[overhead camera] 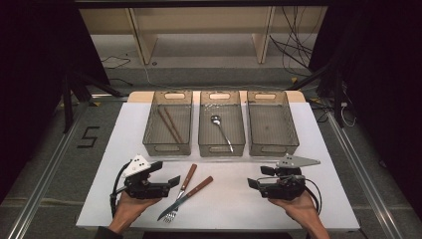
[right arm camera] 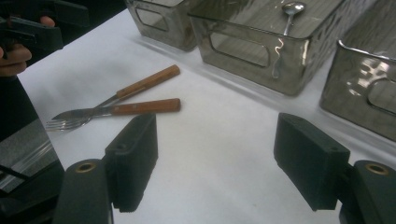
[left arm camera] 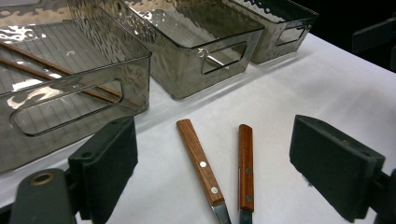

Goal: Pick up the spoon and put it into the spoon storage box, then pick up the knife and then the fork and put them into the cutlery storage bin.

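Cutlery (overhead camera: 185, 191) between tools (both agape).

Glossy, rippled smoked-plastic bins (left arm camera: 196, 56) stand on a matt white tabletop (overhead camera: 234, 199); knife (right arm camera: 116, 109) and fork (right arm camera: 126, 91) show wood-grain handles, riveted, apparently steel blades; matt black gripper pads (right arm camera: 133, 158).

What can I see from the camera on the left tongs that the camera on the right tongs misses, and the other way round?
The left gripper view alone shows the chopsticks lying in the nearest bin. The right gripper view alone shows the spoon in the middle bin, the fork's tines, the knife's blade, and the other hand farther off. Both show the two wooden cutlery handles on the white table, smoky bins, and each camera's own open black tongs.
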Demonstrator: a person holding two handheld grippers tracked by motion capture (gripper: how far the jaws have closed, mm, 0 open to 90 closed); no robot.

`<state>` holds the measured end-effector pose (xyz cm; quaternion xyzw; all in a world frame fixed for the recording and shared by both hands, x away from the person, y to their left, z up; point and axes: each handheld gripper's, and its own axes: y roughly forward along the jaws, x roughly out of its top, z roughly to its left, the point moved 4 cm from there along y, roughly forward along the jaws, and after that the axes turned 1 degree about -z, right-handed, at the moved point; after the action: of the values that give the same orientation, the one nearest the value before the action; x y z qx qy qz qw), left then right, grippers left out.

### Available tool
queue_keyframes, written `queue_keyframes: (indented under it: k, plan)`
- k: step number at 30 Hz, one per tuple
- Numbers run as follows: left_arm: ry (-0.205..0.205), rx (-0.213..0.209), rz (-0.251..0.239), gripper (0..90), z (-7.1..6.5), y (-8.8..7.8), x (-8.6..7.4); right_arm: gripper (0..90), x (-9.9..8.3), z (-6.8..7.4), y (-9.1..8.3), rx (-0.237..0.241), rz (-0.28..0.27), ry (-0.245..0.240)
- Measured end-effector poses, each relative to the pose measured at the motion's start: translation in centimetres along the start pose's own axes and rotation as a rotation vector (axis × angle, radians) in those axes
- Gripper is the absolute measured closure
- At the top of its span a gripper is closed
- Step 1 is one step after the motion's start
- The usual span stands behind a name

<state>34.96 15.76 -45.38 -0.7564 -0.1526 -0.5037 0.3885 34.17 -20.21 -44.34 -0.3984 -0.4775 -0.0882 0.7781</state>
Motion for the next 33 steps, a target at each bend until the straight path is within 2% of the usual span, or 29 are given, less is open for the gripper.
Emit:
queue_keyframes:
  k: [8,16,24,33]
  plan:
    - [-0.004,-0.019,0.024,14.9,-0.2,0.4,0.1,29.7,-1.4,-0.2,-1.3,-0.021,-0.049,0.015]
    - [0.015,-0.048,0.093,14.9,-0.9,1.4,0.3,27.5,-2.1,0.1,-1.6,-0.034,-0.064,0.011]
    - [0.041,-0.062,0.208,14.9,-1.8,2.9,0.3,25.7,-2.4,0.2,-1.6,-0.036,-0.063,0.015]
    - [0.094,-0.045,0.335,15.2,-2.7,4.5,0.7,24.7,-2.5,0.3,-1.6,-0.034,-0.059,0.009]
